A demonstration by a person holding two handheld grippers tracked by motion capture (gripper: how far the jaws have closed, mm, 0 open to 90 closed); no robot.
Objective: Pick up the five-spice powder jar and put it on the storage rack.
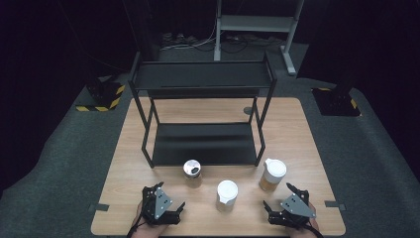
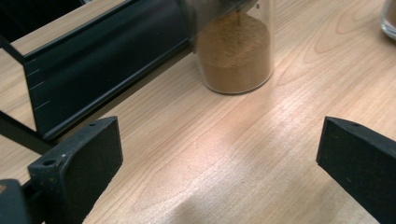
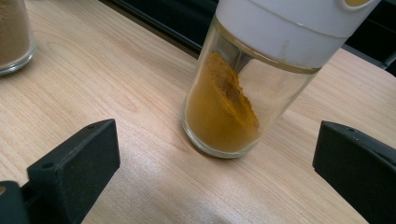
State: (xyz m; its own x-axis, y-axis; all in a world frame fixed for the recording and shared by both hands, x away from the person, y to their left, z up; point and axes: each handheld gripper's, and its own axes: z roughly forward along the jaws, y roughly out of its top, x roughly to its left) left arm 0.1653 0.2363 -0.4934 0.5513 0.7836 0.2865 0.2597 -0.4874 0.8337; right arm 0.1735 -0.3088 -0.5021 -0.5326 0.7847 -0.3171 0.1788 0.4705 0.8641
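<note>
- My left gripper (image 1: 174, 208) rests at the near edge of the table (image 1: 307, 144), jaws spread wide with nothing between them.
- My right gripper (image 1: 280, 196) sits at the near right edge, jaws equally wide and empty.
- In the left gripper view, bare wood lies between the jaws; the brown spice jar (image 2: 235, 51) stands upright beyond them, close against the rack's (image 2: 102, 60) low front rail.
- In the right gripper view, the yellow spice jar (image 3: 243, 98) stands upright ahead of the jaws, apart from both pads, its powder banked up one side under a white lid.
- From the high view, three jars stand in a loose row between me and the rack: the brown one at left, a white-lidded jar (image 1: 227, 196) in the middle and nearest me, the yellow one at right.
- The black two-tier rack stands behind them at mid-table, both shelves bare.
</note>
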